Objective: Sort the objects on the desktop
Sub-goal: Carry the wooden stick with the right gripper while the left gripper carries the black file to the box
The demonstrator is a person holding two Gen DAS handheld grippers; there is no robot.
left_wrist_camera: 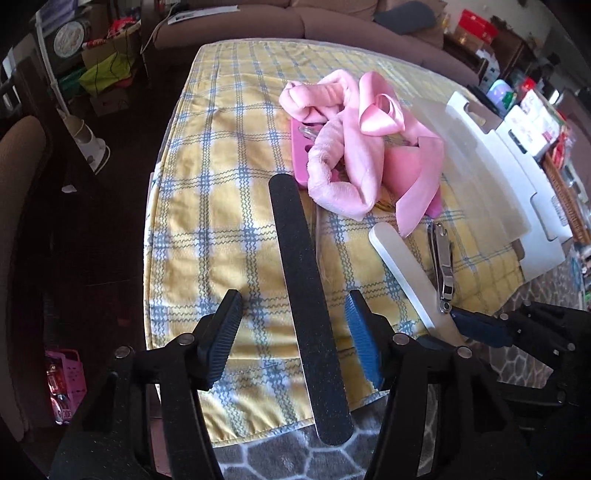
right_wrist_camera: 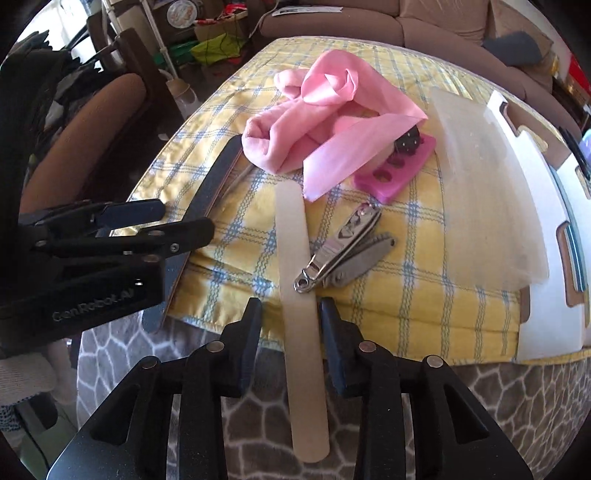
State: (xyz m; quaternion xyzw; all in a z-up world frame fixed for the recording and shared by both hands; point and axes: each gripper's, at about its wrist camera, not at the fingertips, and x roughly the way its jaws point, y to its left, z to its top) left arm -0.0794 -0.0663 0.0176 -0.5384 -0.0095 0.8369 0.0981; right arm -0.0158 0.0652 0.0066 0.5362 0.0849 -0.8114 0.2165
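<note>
Left gripper spread around black file; pink cloth heaped beyond.

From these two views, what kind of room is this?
Most likely a home living room: a brown sofa behind the yellow plaid tablecloth, a padded chair, and cluttered household boxes on the floor.

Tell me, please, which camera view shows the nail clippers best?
The right wrist view: the nail clippers lie whole and unobstructed beside the pale nail file, lever swung aside. The left wrist view shows them smaller, foreshortened, near the frame's right side.
</note>
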